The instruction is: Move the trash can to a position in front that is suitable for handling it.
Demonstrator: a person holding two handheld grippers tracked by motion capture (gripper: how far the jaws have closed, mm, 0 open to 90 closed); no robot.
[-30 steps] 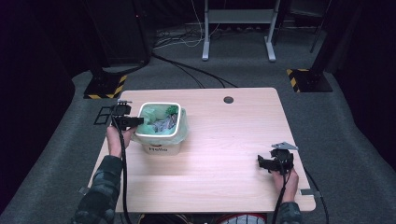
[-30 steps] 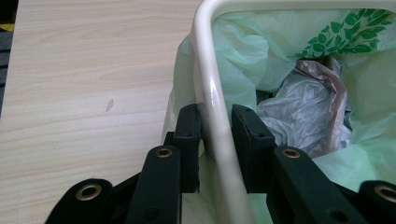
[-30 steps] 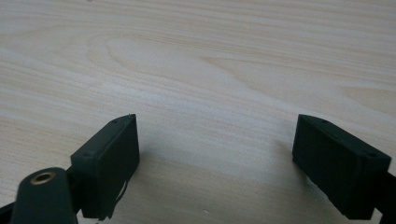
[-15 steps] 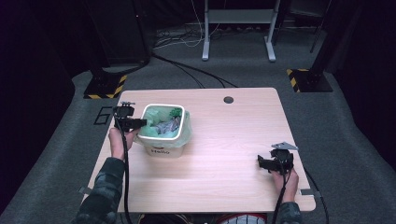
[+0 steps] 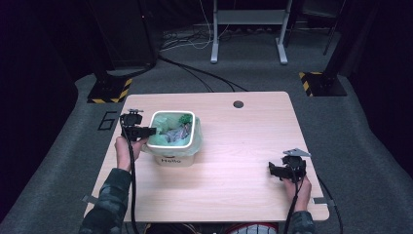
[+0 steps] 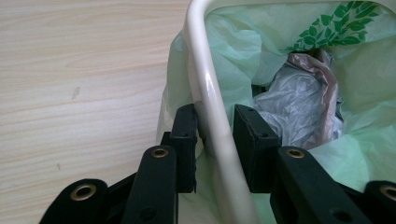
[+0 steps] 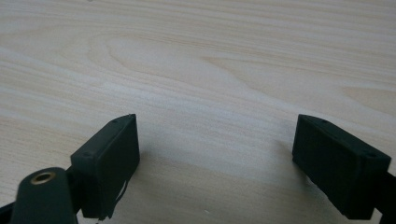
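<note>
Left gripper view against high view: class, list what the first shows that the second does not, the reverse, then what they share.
Left gripper view alone: the left gripper has one jaw outside and one inside the bin's white rim, and grey crumpled plastic lies in the liner.
High view alone: the right gripper held low over the table far from the bin, the "Hello" label, the floor cables.
Both: the bin, its green liner, the wooden tabletop.
</note>
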